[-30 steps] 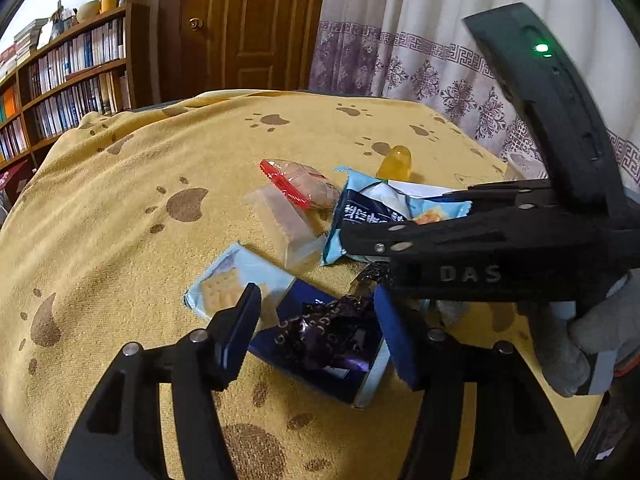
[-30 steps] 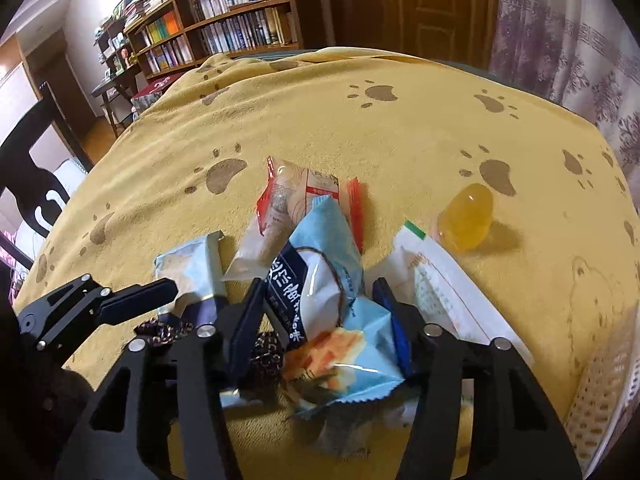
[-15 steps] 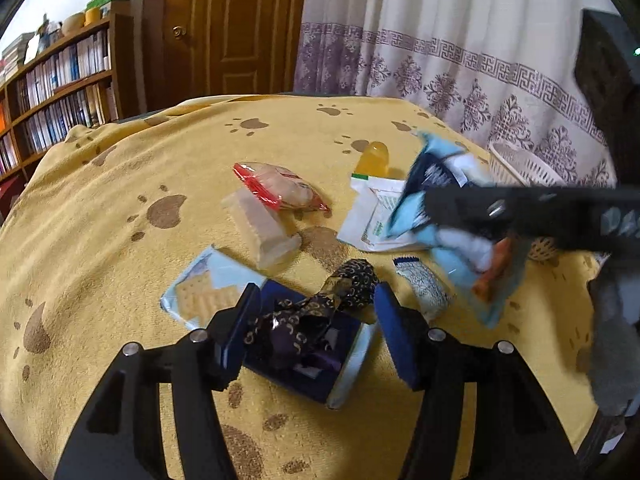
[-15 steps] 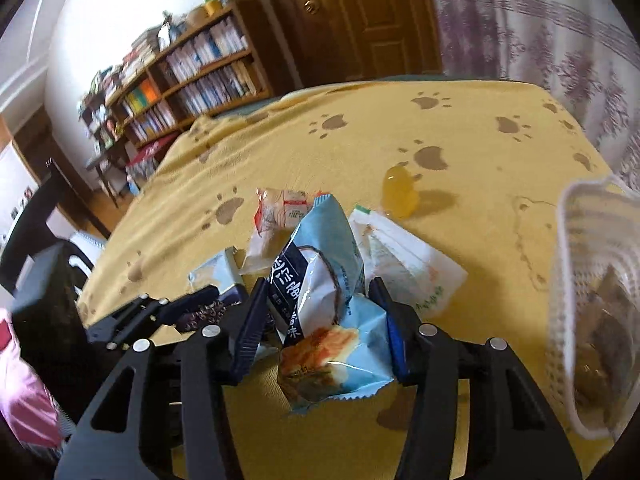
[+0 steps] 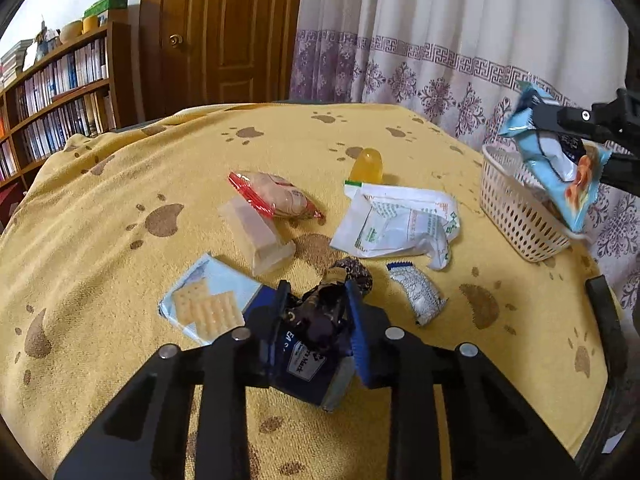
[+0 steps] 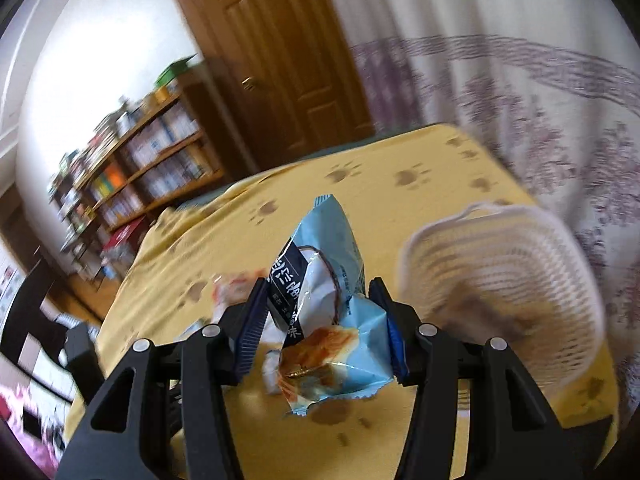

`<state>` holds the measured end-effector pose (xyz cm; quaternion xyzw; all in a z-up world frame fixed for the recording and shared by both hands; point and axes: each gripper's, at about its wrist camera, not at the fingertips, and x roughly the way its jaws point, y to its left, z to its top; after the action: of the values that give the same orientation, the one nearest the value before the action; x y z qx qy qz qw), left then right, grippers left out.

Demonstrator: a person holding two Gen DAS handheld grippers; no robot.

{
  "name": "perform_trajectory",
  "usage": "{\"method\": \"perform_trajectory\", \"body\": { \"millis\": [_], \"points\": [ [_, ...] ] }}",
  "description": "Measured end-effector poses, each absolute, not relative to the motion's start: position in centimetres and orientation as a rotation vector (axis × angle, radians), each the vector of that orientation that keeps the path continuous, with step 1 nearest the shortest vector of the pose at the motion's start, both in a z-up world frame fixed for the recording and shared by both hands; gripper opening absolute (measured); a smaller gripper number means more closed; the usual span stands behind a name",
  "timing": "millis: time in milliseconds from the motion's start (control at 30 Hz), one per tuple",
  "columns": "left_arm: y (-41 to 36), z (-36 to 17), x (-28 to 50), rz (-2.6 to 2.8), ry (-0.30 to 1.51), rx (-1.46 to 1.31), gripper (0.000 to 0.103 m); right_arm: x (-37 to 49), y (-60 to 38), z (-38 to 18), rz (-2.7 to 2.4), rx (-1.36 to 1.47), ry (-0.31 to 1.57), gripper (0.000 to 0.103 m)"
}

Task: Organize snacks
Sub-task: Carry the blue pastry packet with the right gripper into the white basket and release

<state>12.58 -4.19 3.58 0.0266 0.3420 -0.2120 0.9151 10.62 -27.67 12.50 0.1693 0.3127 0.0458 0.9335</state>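
Observation:
My right gripper is shut on a light blue snack packet and holds it in the air just left of the white plastic basket. In the left wrist view the packet hangs over the basket at the right. My left gripper is shut on a dark purple patterned wrapper that lies over a dark blue packet on the yellow paw-print cloth.
On the cloth lie a cracker packet, a clear-wrapped bar, a red-edged snack, a white-green packet, a small silver packet and a yellow jelly cup. Bookshelf, door and curtain stand behind.
My right gripper lifted the light blue packet off the pile and carried it right to the basket. My left gripper closed on the dark purple wrapper.

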Motion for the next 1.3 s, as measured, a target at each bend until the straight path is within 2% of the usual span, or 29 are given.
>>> {"method": "perform_trajectory", "body": {
  "millis": [433,467,500,533,567,700,767,1300],
  "points": [
    [-3.7,4.6,12.1,-0.453,0.678,0.014,0.027,10.7,-36.0,10.1,-0.221,0.45,0.627,0.055],
    [-3.7,4.5,12.1,-0.452,0.679,0.014,0.029,10.6,-36.1,10.0,-0.23,0.452,0.628,0.056],
    [-3.7,4.5,12.1,-0.455,0.685,0.013,0.032,10.5,-36.2,9.9,-0.238,0.453,0.625,0.064],
    [-3.8,4.3,12.2,-0.456,0.691,0.012,0.04,10.2,-36.2,10.0,-0.244,0.452,0.613,0.068],
    [-3.9,4.2,12.2,-0.452,0.696,0.014,0.049,10.2,-36.1,10.1,-0.251,0.444,0.606,0.068],
    [-3.9,3.9,12.5,-0.455,0.715,0.012,0.056,9.7,-35.3,10.7,-0.254,0.409,0.581,0.069],
    [-4.1,3.6,12.5,-0.455,0.724,0.017,0.064,9.5,-35.0,10.8,-0.251,0.406,0.575,0.069],
    [-4.9,3.2,13.6,-0.453,0.754,0.021,0.064,7.6,-32.0,11.0,-0.173,0.354,0.56,0.069]
  ]
}}
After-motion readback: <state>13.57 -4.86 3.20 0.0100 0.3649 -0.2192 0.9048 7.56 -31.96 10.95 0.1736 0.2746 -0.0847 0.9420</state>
